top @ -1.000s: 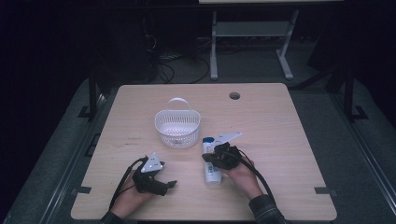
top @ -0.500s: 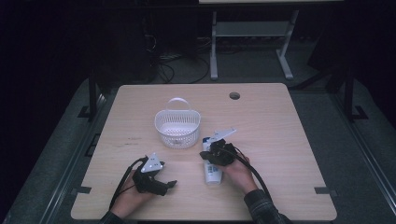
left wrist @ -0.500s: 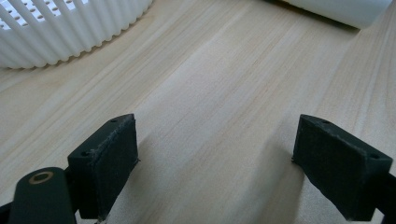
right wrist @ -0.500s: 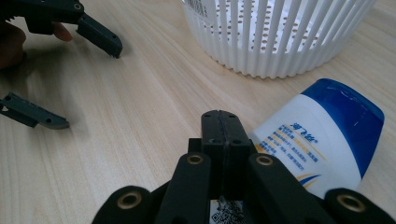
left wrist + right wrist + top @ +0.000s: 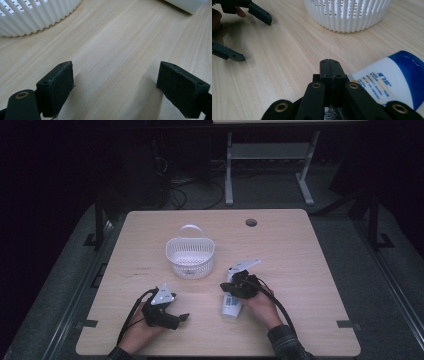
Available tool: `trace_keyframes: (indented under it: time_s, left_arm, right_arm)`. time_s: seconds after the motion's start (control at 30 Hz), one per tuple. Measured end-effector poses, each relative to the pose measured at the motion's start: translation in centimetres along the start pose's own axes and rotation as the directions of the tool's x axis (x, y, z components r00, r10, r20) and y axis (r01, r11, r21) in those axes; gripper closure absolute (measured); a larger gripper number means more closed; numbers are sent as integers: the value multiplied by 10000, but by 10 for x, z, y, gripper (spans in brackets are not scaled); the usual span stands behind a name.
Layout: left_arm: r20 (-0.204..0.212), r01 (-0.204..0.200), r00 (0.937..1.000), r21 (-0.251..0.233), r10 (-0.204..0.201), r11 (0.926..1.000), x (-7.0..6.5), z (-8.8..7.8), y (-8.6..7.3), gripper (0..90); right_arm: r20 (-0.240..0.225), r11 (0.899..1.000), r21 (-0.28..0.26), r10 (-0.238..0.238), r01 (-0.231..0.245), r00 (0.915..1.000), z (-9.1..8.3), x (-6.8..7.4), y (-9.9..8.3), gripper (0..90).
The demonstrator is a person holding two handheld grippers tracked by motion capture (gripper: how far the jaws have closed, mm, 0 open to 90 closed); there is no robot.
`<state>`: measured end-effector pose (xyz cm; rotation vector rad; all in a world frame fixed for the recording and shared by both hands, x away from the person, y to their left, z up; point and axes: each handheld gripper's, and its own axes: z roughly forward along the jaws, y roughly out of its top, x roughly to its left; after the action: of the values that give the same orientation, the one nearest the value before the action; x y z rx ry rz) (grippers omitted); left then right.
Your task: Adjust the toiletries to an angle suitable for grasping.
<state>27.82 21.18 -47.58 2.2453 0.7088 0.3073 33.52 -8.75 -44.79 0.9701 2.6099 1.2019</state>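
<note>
Wooden table (image 5: 310, 270) — R gripper (image 5: 329, 65), jaws clenched empty, has edged over white bottle (image 5: 231, 304) near basket (image 5: 190, 257); L gripper (image 5: 170, 319) gapes idle — pickup pending.

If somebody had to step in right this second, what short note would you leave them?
Left gripper: jaws wide open, nothing between them, low over the table.
Right gripper: jaws shut with nothing between them, resting beside the white bottle.
The bottle lies on its side near the front edge; the white basket stands empty behind it.
Done: nothing picked up.
Left, probably: grip the bottle and put it in the basket.
</note>
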Motion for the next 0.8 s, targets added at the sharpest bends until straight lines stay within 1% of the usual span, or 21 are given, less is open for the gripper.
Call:
trace_keyframes:
  time_s: [0.17,0.3,0.5,0.8]
  left_arm:
    - [0,3,10000,2,-3,10000,0,0,0,129]
    - [-11,-20,10000,1,20,10000,0,0,0,129]
    - [-12,-19,10000,2,19,10000,0,0,0,129]
    - [-2,2,10000,0,-2,10000,0,0,0,129]
  right_arm:
    - [78,10000,39,43,-44,10000,-6,-2,-4,894]
    - [122,9999,-16,166,-166,9998,-13,-3,-10,894]
    - [265,9998,48,191,-192,9995,-23,-6,-18,894]
    - [408,9995,118,287,-292,9988,-35,-7,-28,894]
